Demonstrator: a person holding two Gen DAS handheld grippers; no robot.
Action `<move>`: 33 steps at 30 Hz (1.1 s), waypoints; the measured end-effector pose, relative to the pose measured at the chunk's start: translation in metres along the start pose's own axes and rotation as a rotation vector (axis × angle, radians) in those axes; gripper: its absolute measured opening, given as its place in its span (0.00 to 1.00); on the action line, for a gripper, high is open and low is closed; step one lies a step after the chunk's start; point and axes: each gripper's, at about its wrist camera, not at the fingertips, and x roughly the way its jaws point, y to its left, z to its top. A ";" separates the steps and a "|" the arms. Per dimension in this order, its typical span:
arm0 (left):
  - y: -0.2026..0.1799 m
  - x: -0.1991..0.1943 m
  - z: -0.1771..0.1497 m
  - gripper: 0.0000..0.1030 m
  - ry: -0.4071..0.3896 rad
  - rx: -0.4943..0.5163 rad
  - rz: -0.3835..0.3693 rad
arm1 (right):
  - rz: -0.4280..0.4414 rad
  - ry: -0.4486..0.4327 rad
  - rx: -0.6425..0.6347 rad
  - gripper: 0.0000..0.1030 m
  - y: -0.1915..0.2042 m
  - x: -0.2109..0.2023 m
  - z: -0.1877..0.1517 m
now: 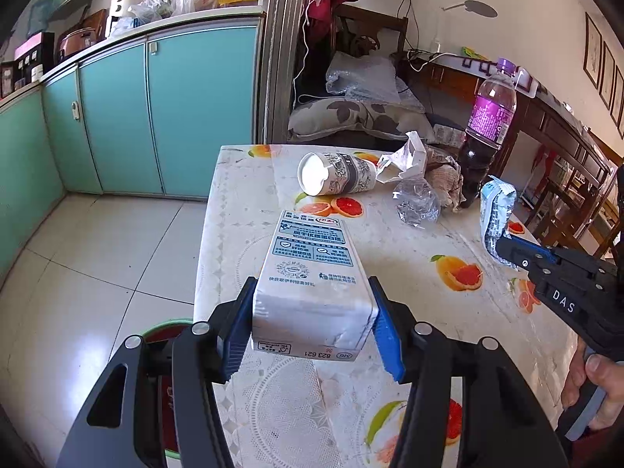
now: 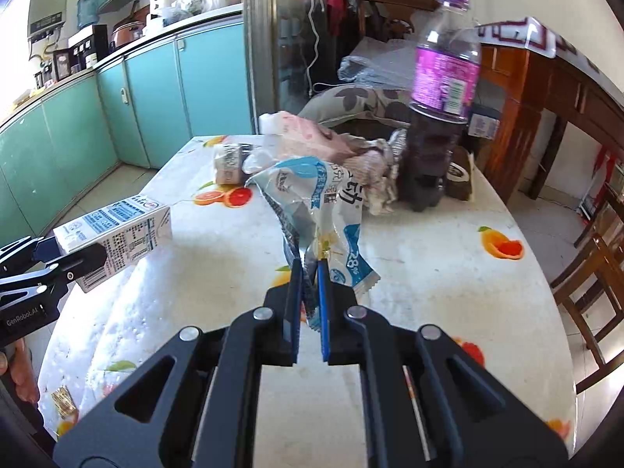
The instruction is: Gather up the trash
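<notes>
My left gripper (image 1: 312,292) is shut on a white and blue milk carton (image 1: 312,273) and holds it above the table's left edge; the carton also shows in the right wrist view (image 2: 117,234). My right gripper (image 2: 310,269) is shut on a blue and white plastic wrapper (image 2: 331,202), lifted off the table; the wrapper also shows in the left wrist view (image 1: 497,210). A paper cup (image 1: 335,173) lies on its side at the far end. Crumpled paper (image 1: 405,160), clear plastic (image 1: 417,201) and a purple-label bottle (image 1: 487,128) stand beside it.
The table (image 1: 409,257) has a fruit-print cloth. A red and green bin (image 1: 163,335) sits on the floor below the left gripper. Teal cabinets (image 1: 156,109) line the left wall. Wooden chairs (image 2: 596,265) stand to the right.
</notes>
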 end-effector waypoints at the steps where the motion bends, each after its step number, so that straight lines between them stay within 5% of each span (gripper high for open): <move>1: 0.002 -0.001 0.000 0.51 0.000 -0.004 0.002 | 0.009 0.001 -0.003 0.08 0.004 0.000 0.000; 33: 0.096 -0.029 -0.006 0.51 -0.041 -0.190 0.108 | 0.156 -0.011 -0.156 0.08 0.101 0.005 0.023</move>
